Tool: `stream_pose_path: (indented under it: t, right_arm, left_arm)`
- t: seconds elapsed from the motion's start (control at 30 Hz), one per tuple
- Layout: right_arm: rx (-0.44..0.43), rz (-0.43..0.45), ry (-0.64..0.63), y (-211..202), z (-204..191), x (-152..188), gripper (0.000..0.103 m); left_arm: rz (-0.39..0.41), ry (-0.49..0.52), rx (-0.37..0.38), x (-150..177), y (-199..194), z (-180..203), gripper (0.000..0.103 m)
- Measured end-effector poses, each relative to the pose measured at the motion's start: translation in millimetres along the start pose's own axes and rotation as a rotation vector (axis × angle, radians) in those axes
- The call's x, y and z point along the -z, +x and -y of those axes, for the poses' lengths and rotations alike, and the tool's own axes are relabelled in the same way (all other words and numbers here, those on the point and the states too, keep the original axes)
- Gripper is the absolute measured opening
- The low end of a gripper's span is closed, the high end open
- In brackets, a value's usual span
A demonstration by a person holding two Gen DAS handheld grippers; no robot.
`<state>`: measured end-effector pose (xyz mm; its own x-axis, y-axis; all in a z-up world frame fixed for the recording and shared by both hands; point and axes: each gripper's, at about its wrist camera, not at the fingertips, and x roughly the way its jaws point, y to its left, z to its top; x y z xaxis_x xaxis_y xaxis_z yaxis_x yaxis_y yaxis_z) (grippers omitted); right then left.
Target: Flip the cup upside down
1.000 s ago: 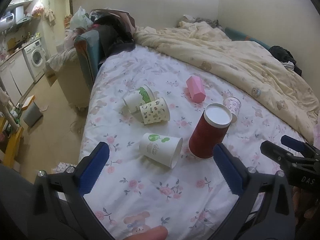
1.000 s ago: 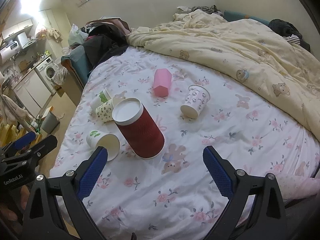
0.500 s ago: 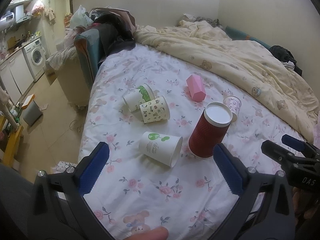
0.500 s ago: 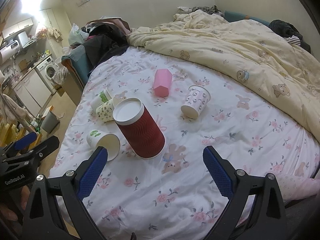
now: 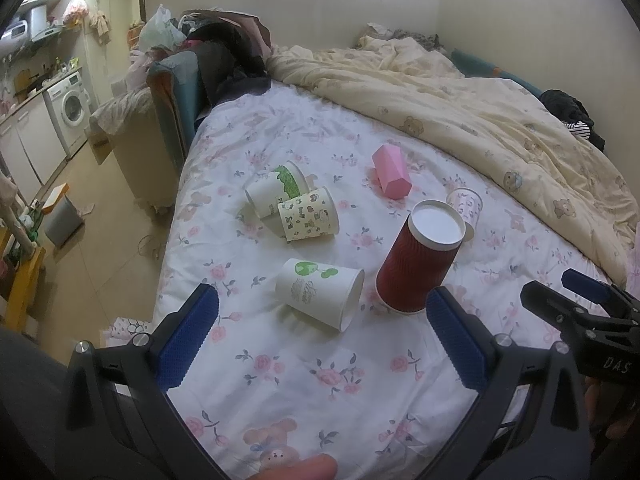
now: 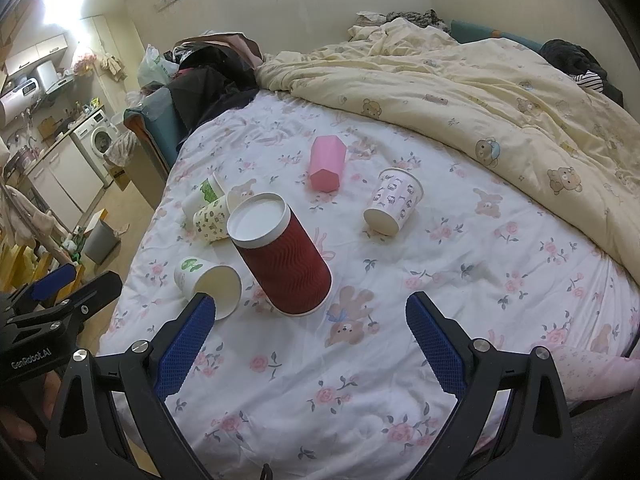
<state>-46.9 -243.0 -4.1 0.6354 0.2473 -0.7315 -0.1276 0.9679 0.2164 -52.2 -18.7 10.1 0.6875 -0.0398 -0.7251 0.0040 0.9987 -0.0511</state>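
A red ribbed cup (image 5: 418, 258) (image 6: 286, 256) stands upside down on the flowered bed sheet, its white base up. A white cup with a green print (image 5: 322, 294) (image 6: 208, 282) lies on its side just left of it. Two more paper cups (image 5: 292, 204) (image 6: 210, 212) lie together further back. A pink-print cup (image 6: 394, 202) and a pink faceted cup (image 5: 391, 172) (image 6: 327, 164) lie beyond. My left gripper (image 5: 320, 332) is open and empty, in front of the white cup. My right gripper (image 6: 310, 328) is open and empty, in front of the red cup.
A cream duvet (image 5: 460, 108) covers the back and right of the bed. The bed's left edge (image 5: 172, 240) drops to the floor, with a grey bin (image 5: 62, 220) and a washing machine (image 5: 70, 110) beyond. Clothes are piled on a chair (image 5: 208, 64) at the head.
Both views shift only slightly. The cups lie as before and both grippers stay open.
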Motion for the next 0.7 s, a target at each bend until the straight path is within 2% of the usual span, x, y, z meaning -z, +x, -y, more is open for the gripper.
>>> stream_pose_path:
  t: [0.7]
  right_arm:
    - [-0.001, -0.003, 0.001, 1.0, -0.2, -0.4, 0.099]
  left_arm:
    - [0.008, 0.006, 0.000, -0.2, -0.9, -1.4, 0.102]
